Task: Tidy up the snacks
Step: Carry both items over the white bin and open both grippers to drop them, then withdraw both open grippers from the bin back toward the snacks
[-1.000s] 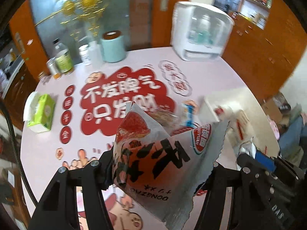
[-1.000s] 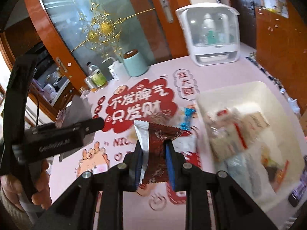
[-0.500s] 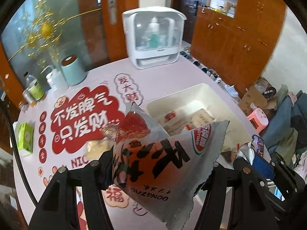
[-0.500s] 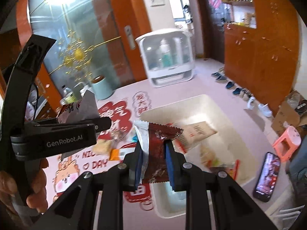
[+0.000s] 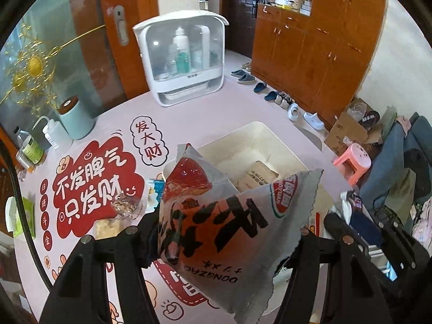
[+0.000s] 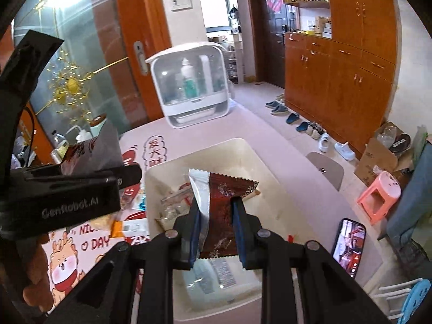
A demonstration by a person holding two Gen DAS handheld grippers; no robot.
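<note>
Snack bag [image 5: 232, 224], grey-orange, light and crinkly, pinched across its middle by left gripper [image 5: 224, 232], jaws easing apart. Best hold: flat sealed edge. Right gripper [image 6: 216, 216] clamped on dark red wrapper [image 6: 224, 197], thin, slippery. Both hover over white bin [image 6: 272, 162] at 12 o'clock, already holding several packets.

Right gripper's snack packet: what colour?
Dark red with a silver edge; the packet shows best in the right wrist view.
</note>
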